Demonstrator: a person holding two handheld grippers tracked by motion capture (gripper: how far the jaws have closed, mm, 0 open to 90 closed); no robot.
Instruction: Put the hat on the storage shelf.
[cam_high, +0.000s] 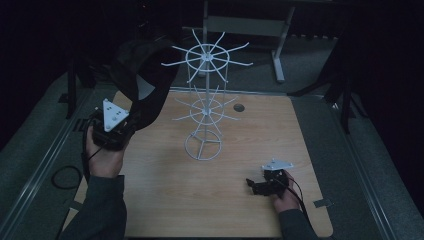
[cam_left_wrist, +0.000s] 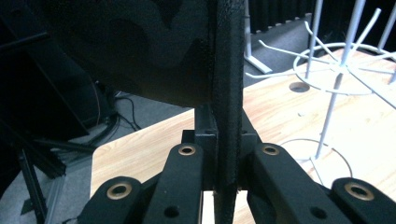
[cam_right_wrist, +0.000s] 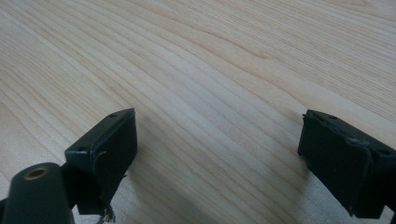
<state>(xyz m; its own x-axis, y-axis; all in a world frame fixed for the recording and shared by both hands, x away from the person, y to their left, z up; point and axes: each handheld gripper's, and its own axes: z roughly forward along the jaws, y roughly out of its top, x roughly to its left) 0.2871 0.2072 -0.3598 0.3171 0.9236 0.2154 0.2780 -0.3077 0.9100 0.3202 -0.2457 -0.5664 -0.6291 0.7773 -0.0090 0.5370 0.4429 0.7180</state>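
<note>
Jaws of the left gripper (cam_left_wrist: 227, 161) pinch the strap (cam_left_wrist: 227, 93) of a black bag (cam_high: 142, 75), pressed flat against its two faces; the strap runs upright between them, so the bag hangs free above and beyond the jaws, lifted off the table (cam_high: 165, 190). Ahead and to the right of this gripper stands a white wire rack (cam_high: 204, 100) with two tiers of hooks, the upper tier level with the raised bag, presumably the height needed to loop the strap over a hook. The right gripper (cam_right_wrist: 217, 149) rests low over bare wood, jaws spread wide and holding nothing, well apart from rack and bag, probably parked clear of the left hand's (cam_high: 104, 157) path.
</note>
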